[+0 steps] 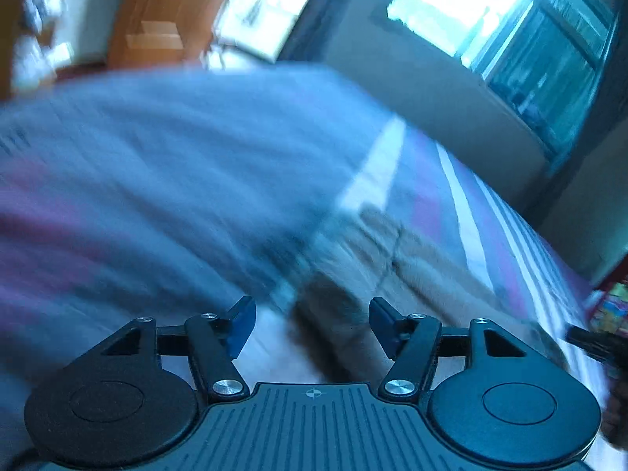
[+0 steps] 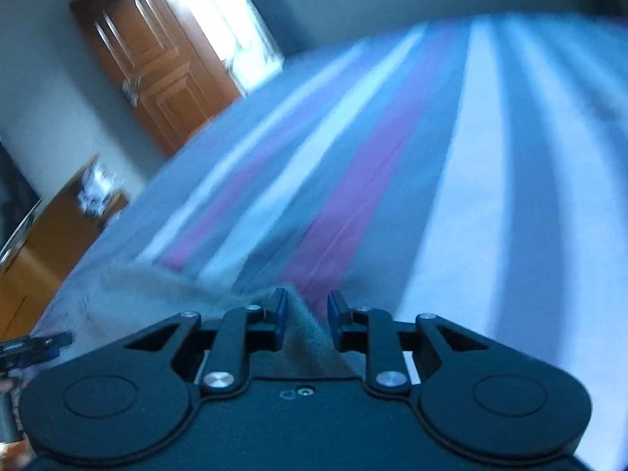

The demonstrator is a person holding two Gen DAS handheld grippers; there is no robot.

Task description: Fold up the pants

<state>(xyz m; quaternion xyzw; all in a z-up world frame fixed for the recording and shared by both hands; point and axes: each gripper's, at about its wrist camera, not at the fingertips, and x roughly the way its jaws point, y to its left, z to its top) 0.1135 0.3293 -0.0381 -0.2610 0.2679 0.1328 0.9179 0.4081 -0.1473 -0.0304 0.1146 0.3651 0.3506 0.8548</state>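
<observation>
Beige pants (image 1: 376, 259) lie crumpled on a striped bed sheet (image 1: 157, 165), blurred by motion. My left gripper (image 1: 312, 324) is open and empty, with the pants just ahead between its blue fingertips. In the right wrist view, my right gripper (image 2: 307, 316) has its jaws narrowly apart with a fold of the pants (image 2: 310, 333) standing between them; whether they pinch it is unclear. More of the pants (image 2: 157, 286) trails to the left. The right gripper's tip shows at the left view's right edge (image 1: 592, 341).
The bed sheet (image 2: 451, 157) with white, pink and grey stripes stretches far ahead. A wooden door (image 2: 157, 62) and a wooden cabinet (image 2: 47, 243) stand at the left. A window (image 1: 510, 27) is on the far wall. Colourful items (image 1: 612, 306) sit beside the bed.
</observation>
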